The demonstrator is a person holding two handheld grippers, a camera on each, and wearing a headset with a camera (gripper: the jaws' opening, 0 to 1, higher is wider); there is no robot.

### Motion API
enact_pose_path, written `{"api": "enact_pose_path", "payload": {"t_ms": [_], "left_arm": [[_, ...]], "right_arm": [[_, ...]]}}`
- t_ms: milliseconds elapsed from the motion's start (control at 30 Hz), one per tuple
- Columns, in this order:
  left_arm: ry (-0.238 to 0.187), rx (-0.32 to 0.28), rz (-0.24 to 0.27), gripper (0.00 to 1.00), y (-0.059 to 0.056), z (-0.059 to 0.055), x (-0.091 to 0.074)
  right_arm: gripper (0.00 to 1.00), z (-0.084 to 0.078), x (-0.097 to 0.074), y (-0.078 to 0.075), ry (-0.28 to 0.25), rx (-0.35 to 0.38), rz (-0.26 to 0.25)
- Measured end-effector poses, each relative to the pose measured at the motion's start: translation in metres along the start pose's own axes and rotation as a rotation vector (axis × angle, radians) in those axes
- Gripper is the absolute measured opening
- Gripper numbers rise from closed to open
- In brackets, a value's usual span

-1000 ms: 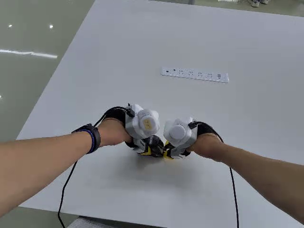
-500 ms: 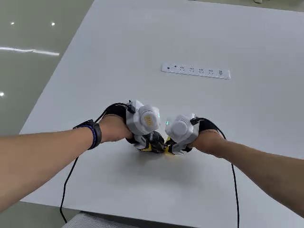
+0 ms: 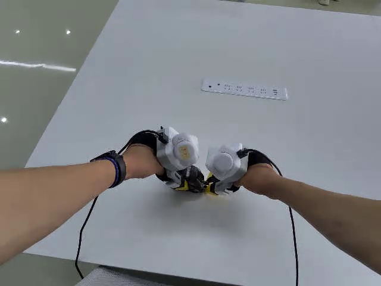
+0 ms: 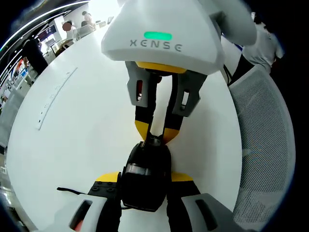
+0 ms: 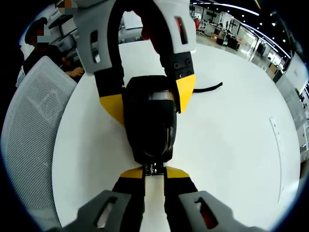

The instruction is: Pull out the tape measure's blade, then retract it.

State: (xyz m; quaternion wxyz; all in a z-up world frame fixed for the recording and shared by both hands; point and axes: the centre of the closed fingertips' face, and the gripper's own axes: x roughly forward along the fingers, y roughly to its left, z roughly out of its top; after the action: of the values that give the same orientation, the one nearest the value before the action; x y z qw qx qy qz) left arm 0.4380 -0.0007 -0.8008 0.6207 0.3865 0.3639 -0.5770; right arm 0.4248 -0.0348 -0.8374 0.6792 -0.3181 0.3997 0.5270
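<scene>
Where both forearms meet by the near edge of the white table (image 3: 178, 59), two grippers sit nose to nose, low over the top. Mesh chair back (image 4: 263, 145) stands just off that edge, per L gripper view. Power strip (image 3: 244, 90) lies flat farther out, well apart from the work. Black cable (image 3: 89, 226) runs from L side over the table edge. L gripper (image 4: 145, 178): jaws clamped on both sides of a black case. R gripper (image 5: 154, 173): yellow-tipped jaws pinched nearly together. Tape measure (image 5: 149, 121) = that black case, held btwn the two grippers; can't tell if it touches the tabletop. Dark wristband (image 3: 116, 170) on L wrist. Blade end (image 4: 153, 139) sits right at the case mouth, nipped in R gripper's tips.
</scene>
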Motion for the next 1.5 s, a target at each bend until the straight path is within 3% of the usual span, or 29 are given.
{"api": "enact_pose_path", "payload": {"t_ms": [1500], "left_arm": [[0.041, 0.008, 0.016, 0.33, -0.003, 0.003, 0.001]], "right_arm": [[0.13, -0.029, -0.019, 0.001, -0.008, 0.004, -0.010]]}}
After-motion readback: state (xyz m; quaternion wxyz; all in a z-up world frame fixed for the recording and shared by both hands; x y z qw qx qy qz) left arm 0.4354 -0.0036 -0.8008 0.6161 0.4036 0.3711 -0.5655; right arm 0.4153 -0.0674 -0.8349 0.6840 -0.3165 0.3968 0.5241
